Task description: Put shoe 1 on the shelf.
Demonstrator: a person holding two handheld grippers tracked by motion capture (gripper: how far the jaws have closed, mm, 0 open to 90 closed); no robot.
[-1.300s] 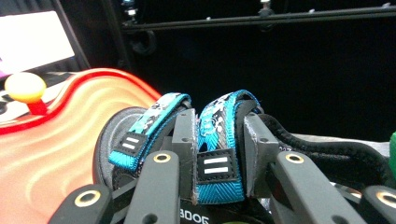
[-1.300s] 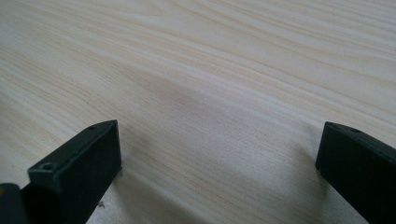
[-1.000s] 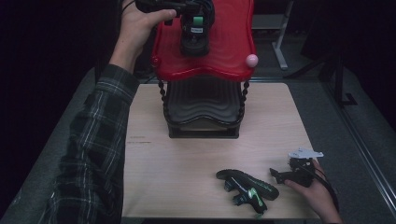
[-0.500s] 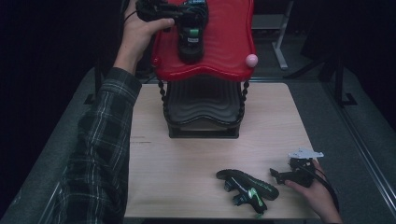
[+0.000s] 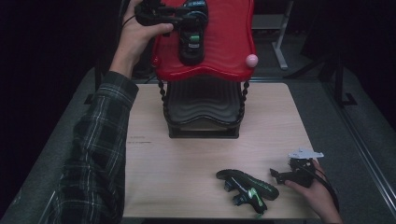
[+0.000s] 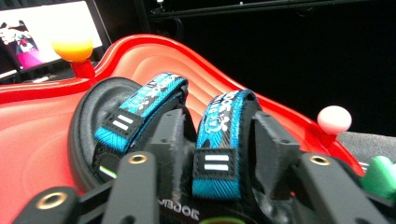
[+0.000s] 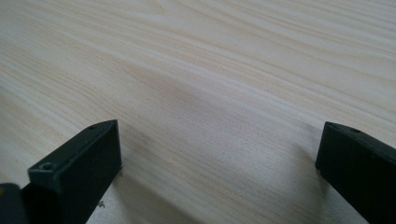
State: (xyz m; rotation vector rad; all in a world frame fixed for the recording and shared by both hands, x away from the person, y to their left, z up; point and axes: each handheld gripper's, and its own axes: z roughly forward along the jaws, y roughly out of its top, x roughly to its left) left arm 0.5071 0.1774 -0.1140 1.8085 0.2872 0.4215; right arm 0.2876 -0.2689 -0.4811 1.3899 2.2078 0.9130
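Lying pale and wood-grained under a dark room, the tabletop (image 5: 187, 158) carrying a black tiered rack (image 5: 201, 112) with a glossy red tray (image 5: 229, 42) on top, coloured knobs standing at the tray's corners, a lit screen (image 6: 46, 32) glowing behind. Resting sole-down on the red tray, a black sandal (image 6: 154, 140) with two blue straps; lying on the tabletop near the front edge, a second black sandal (image 5: 246, 187) with green marks. Straddling the nearer blue strap on the tray, the left gripper (image 6: 219, 140), jaws having just been opening, now standing partly apart on either side of the strap with slack showing, not pressing it. Reaching far forward over the tray, the left hand (image 5: 135, 37), plaid sleeve stretched along the tabletop's left side. Sitting low at the front right corner, the right gripper (image 7: 219, 154), jaws spread wide with bare wood between them, gripping nothing, the right hand (image 5: 317, 191) resting just beside the second sandal.
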